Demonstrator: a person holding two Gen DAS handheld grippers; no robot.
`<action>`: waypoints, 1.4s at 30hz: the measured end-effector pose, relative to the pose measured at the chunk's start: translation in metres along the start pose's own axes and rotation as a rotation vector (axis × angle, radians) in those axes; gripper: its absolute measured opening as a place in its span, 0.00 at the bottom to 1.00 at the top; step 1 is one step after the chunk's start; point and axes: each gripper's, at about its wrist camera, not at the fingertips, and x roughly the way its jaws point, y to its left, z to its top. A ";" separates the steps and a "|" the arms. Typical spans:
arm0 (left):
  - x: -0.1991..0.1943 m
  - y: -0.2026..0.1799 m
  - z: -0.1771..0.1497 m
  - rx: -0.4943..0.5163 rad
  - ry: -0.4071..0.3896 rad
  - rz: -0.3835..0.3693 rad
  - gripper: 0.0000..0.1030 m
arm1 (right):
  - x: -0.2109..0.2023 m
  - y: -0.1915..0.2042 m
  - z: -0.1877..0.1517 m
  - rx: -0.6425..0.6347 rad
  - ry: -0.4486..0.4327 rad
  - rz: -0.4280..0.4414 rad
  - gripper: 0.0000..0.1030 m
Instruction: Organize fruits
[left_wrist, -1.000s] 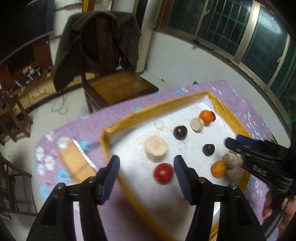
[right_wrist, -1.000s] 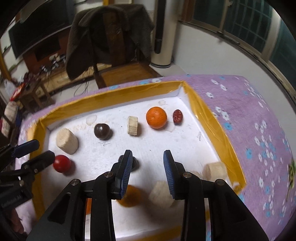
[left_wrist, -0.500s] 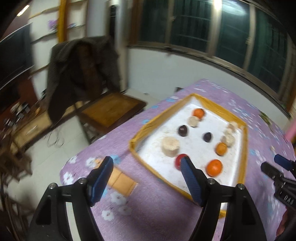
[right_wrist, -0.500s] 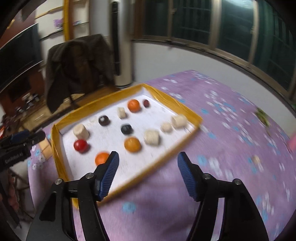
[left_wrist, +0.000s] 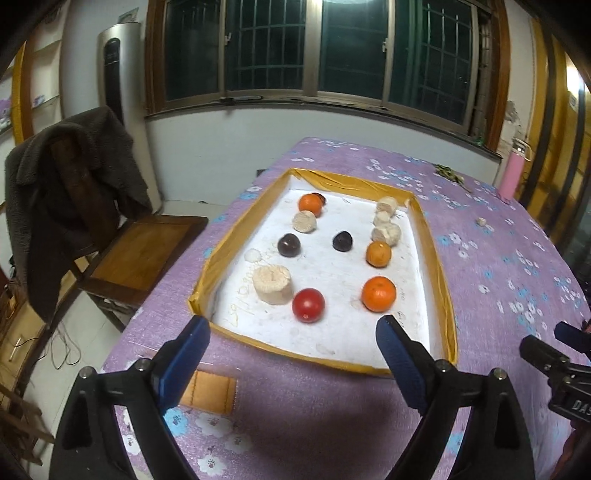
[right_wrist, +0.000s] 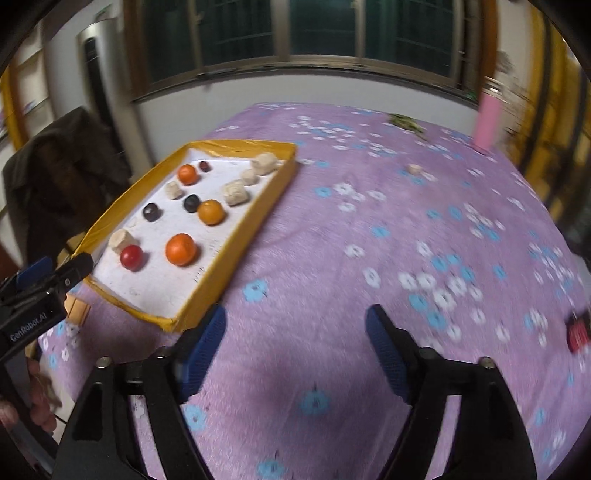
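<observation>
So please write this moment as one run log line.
left gripper: open, empty | right gripper: open, empty, over tablecloth | fruits in tray

In the left wrist view, a dark fruit (left_wrist: 320, 196) at the tray's (left_wrist: 439, 280) far edge sits mostly hidden behind an orange (left_wrist: 310, 204). The right gripper (left_wrist: 554, 347) is cut off by the picture's right edge. In the right wrist view, motion blur smears a red thing (right_wrist: 578, 332) near the surface's (right_wrist: 332, 258) right edge beyond telling, and the pink bottle (right_wrist: 487, 123) too.
</observation>
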 end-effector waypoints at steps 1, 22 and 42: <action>-0.001 -0.002 -0.002 0.013 -0.005 -0.010 0.91 | -0.005 -0.001 -0.003 0.015 -0.012 -0.012 0.86; -0.018 -0.027 -0.012 0.121 -0.045 0.073 1.00 | -0.038 -0.006 -0.035 0.037 -0.067 -0.081 1.00; -0.021 -0.028 -0.012 0.118 0.004 -0.030 1.00 | -0.042 0.003 -0.041 0.020 -0.058 -0.089 1.00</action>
